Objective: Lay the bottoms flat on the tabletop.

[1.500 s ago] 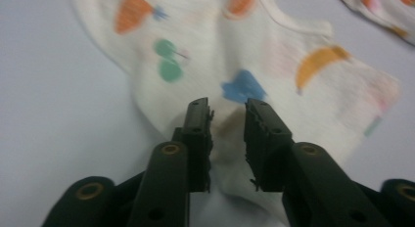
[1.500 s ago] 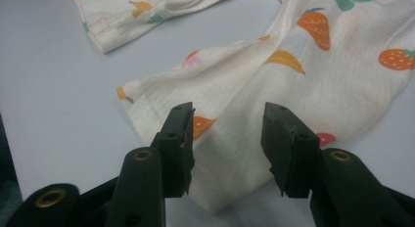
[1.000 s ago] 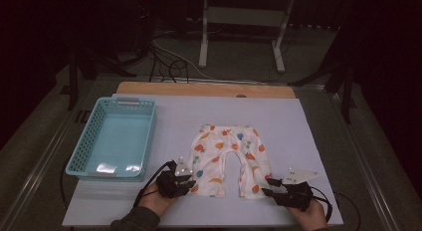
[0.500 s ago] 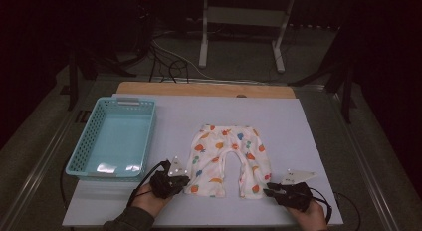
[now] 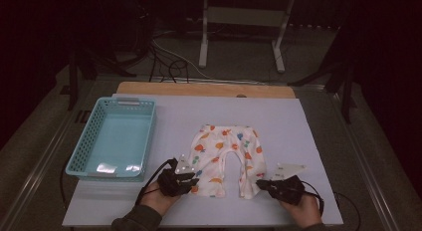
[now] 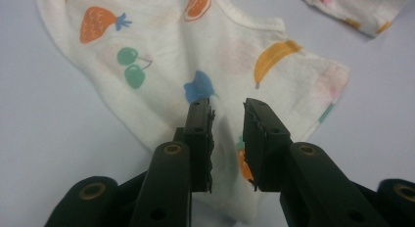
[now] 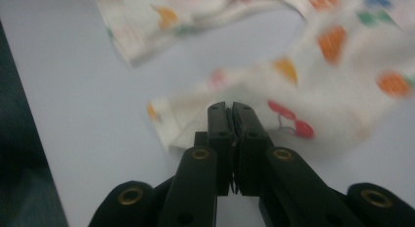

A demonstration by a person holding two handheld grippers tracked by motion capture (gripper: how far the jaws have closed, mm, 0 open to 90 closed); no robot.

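Clearly the work in hand is taking the small fruit-print trousers (image 5: 226,159) by their two leg hems, presumably to fold or lift them. They lie flat on the pale surface (image 5: 308,141), waistband away from the person, well right of the turquoise basket (image 5: 112,139).

Starting at the left, the left tool (image 5: 191,180) sits over the hem of the near-left leg. In the left gripper view its jaws stand a little apart with the fabric (image 6: 195,65) lying under and between them, and the pads do not press on it; they have just been opening again after a squeeze. To do this well, I would push the tips down onto the cloth so that a fold rises between the pads, then close fully before lifting.

At the right, the right tool (image 5: 262,183) meets the other leg's hem. Its jaws have just been closing and now stand pressed together in the right gripper view, at the edge of the blurred hem (image 7: 195,119); whether any cloth is caught I cannot tell. A gentle test lift would show it.

Compared with a second ago, the left tool has hardly shifted, while the right tool has moved in to the hem. The trousers lie where they lay.
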